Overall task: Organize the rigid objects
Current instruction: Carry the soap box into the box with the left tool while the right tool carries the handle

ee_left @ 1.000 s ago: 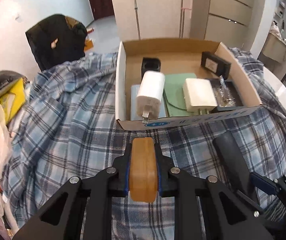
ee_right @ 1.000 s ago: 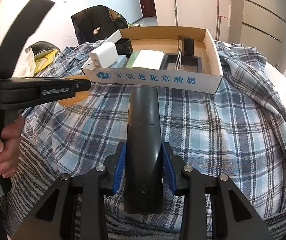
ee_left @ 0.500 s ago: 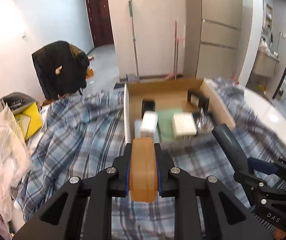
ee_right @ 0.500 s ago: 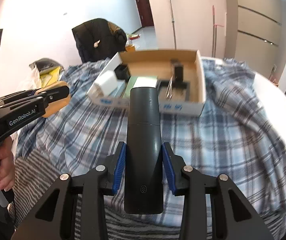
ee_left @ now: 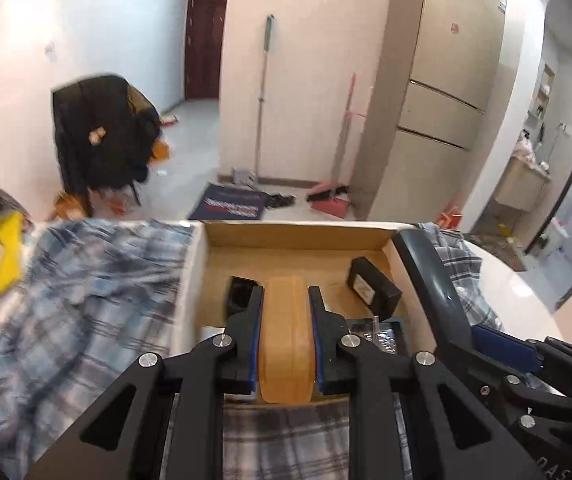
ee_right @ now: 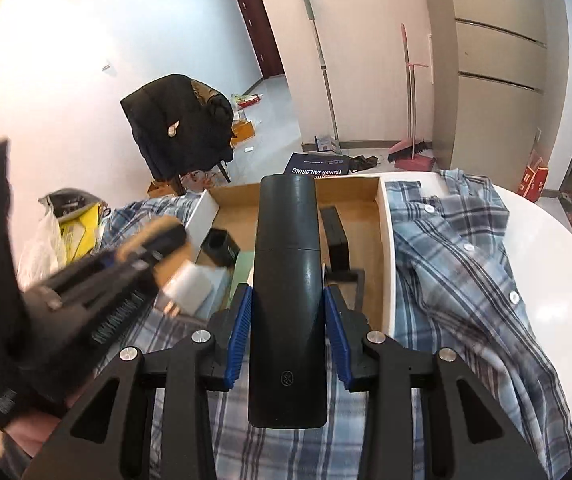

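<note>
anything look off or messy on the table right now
The plaid shirt lies rumpled across the white table, and the cardboard box sits on it rather than on bare tabletop. Inside the box, nothing looks spilled or broken.

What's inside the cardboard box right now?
In the cardboard box: white charger, black cup, green pad, black block, dark tray. The held black cylinder covers the middle.

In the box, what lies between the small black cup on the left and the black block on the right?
In the left wrist view, bare cardboard floor of the box separates the cup from the block; the held tan piece hides part of that stretch.
</note>
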Action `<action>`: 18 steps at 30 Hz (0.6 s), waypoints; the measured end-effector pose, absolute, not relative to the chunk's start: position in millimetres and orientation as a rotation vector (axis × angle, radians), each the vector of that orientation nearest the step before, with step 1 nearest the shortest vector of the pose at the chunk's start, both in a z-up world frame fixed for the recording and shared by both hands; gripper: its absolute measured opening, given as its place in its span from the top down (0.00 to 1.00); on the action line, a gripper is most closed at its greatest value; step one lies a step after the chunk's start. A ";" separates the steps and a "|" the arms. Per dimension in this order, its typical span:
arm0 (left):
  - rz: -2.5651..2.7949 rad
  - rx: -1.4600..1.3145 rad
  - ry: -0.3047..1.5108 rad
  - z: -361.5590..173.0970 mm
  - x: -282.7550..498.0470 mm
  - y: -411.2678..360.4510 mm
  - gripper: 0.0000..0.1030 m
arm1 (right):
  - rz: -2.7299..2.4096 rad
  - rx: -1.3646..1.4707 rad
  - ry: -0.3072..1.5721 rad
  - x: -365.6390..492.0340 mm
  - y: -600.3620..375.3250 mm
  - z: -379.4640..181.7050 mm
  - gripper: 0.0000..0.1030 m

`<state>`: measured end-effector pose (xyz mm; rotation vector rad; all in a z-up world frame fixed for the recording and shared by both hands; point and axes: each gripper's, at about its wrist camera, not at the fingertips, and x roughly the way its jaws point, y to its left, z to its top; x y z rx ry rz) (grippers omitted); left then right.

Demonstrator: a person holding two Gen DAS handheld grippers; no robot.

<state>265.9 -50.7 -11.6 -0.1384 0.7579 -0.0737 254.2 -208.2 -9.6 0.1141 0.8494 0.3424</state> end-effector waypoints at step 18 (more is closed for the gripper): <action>-0.091 -0.159 0.854 -64.7 296.2 -60.7 0.80 | 0.313 0.154 0.863 267.0 -229.3 -30.4 0.66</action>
